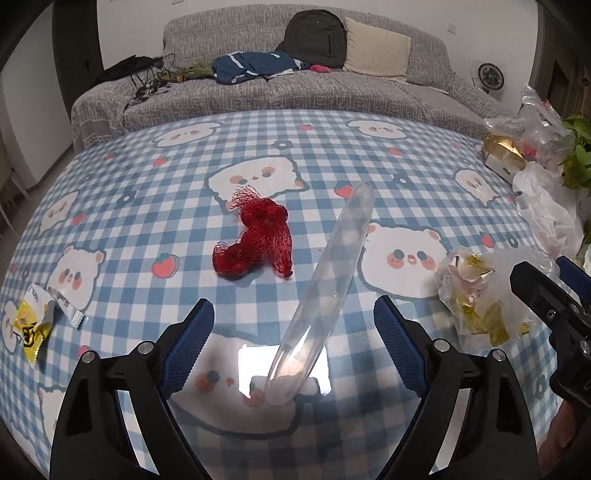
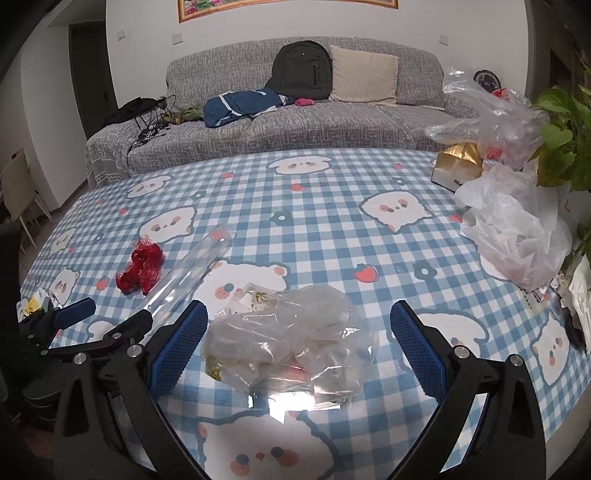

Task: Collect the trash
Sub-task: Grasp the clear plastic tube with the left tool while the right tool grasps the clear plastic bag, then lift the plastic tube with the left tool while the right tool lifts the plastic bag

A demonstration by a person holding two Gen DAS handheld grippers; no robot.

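Trash items lie scattered on the checked tablecloth (image 1: 147, 192). Left gripper (image 1: 293, 332): jaws spread wide, nothing held; the near end of a clear plastic tube (image 1: 325, 280) lies between the fingers without touching either pad. The tube runs diagonally away toward the sofa (image 1: 306, 88). Right gripper (image 2: 299, 343): jaws likewise spread wide, with a crumpled clear bag (image 2: 291, 343) of wrappers lying between the fingers, apart from both pads.

Left wrist view only: a yellow-and-white snack wrapper (image 1: 35, 317) flat at the table's left edge, seen in full. The right wrist view shows only a sliver of it behind the left gripper's fingers. A red mesh net (image 1: 255, 240) lies just left of the tube in both views.

Right wrist view only: the full heap of white and clear plastic bags (image 2: 513, 225) at the table's right side, a gold box (image 2: 460, 164) beneath it, green plant leaves (image 2: 557, 144) and a framed picture (image 2: 288, 9) on the wall.
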